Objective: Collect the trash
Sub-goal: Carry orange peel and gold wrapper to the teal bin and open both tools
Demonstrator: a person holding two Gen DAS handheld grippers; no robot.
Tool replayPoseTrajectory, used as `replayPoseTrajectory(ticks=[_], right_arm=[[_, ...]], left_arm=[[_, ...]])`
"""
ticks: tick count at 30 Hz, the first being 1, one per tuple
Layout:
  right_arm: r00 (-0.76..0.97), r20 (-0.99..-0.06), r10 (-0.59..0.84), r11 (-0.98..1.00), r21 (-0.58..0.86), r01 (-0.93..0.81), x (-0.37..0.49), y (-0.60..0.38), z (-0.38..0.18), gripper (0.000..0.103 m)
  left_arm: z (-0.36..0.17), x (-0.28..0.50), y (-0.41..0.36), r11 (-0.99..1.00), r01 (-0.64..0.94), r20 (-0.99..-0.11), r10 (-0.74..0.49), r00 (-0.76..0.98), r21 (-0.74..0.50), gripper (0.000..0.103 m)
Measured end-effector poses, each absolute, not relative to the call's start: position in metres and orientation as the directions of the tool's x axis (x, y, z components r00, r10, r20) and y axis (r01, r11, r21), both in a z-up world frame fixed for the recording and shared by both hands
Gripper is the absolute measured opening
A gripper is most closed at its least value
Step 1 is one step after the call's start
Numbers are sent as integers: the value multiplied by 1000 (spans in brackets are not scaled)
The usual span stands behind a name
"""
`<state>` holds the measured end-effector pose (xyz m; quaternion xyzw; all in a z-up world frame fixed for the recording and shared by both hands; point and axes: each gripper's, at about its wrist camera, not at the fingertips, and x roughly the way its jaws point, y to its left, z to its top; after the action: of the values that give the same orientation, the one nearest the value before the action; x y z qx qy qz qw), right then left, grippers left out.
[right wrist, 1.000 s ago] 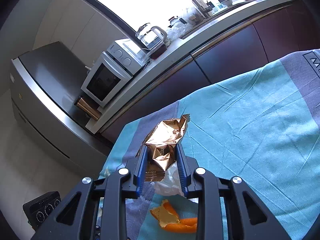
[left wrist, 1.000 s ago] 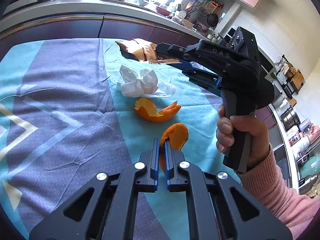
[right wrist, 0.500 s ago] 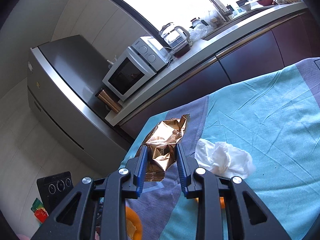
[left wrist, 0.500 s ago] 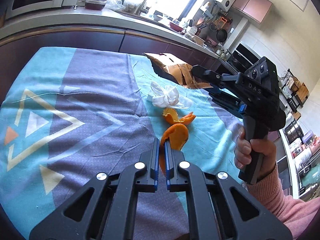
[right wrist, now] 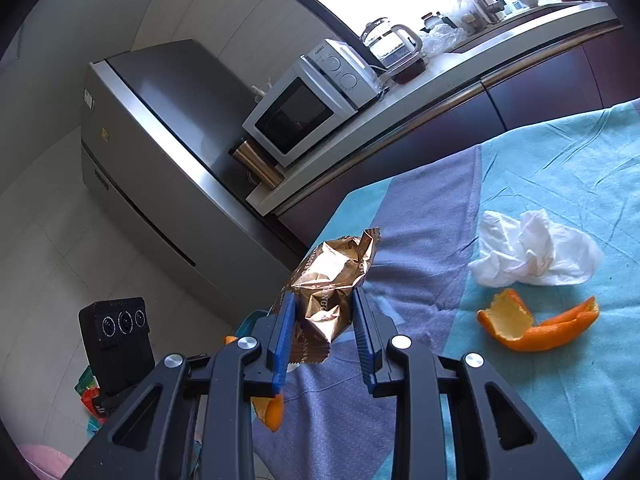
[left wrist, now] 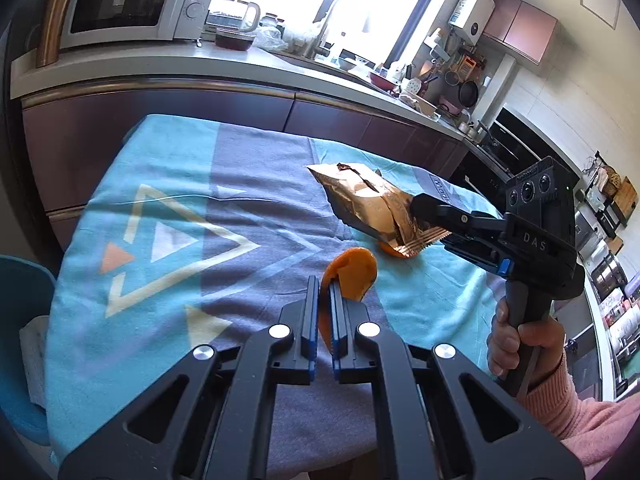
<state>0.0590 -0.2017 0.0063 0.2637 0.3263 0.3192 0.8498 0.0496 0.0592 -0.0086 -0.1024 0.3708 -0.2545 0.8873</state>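
Trash, four pieces in view, two in hand and two lying loose.

1. Orange peel piece: pinched edge-on in the left claw, whose jaws are all but shut on the thin rind. It stands up beyond the fingertips, clear of the tablecloth, so it appears to be in carriage rather than at rest.

2. Gold foil snack wrapper: clamped in the right claw, jaws partly closed to the width of the crumpled foil. Held by its crimped end, open end forward and off the surface. In the left wrist view it hangs in the air to the right of the peel piece, a little farther off.

3. Crumpled white tissue: lies on the turquoise part of the cloth, far right in the right wrist view. Not yet collected.

4. Curled orange peel: lies just near of the tissue, close by it; contact cannot be judged. Not yet collected.

Judgement: both claws are loaded so one trip can clear two items. No bin is visible. Items 3 and 4 need another pass.

Handling note: the peel is held by a narrow edge and could slip if jolted.
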Motion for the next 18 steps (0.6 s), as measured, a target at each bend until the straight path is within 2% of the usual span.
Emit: replayPoseTrajectory(ticks=[18], right_arm=[[457, -404, 792, 601, 642, -475, 56, -124, 2, 27]], left_arm=[[-3, 13, 147, 914, 214, -615, -393, 684, -346, 5]])
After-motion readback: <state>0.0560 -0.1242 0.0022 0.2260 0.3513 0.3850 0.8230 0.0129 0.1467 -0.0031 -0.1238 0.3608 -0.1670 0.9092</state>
